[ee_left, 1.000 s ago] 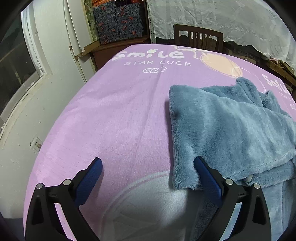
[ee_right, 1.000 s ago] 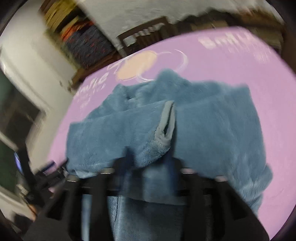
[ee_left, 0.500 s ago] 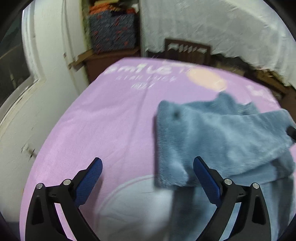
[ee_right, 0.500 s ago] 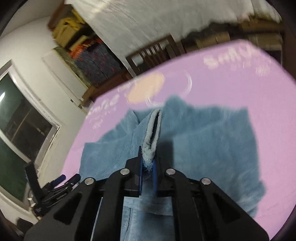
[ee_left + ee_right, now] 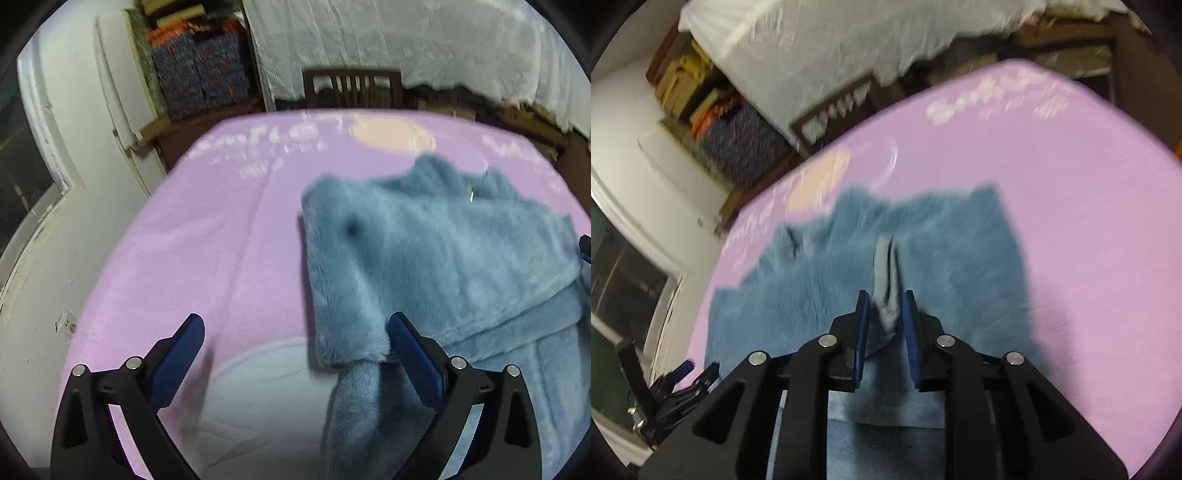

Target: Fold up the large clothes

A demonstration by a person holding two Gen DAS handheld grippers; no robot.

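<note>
A blue fleece robe [image 5: 443, 266] lies on the purple blanket [image 5: 221, 236], with a sleeve folded across its body. My left gripper [image 5: 295, 325] stands wide open above the blanket; the end of the folded part lies just inside its right finger [image 5: 410, 343], touching neither pad firmly. In the right wrist view the robe [image 5: 960, 236] spreads ahead, and its pale sleeve cuff [image 5: 886, 280] stands upright between the pads of my right gripper [image 5: 885, 301]. Those jaws are opening, with small gaps beside the cuff. The right gripper's tip [image 5: 585, 247] peeks in at the left wrist view's right edge.
A wooden chair [image 5: 352, 88] stands at the bed's far side under a white lace cloth [image 5: 406, 44]. Patterned storage boxes [image 5: 199, 70] sit on a shelf at the back left. A white wall and window frame [image 5: 44, 155] run along the bed's left.
My right gripper went from wide around the cuff to shut on it, and its jaws have since parted a little. The left gripper has drawn back slightly, still open.
</note>
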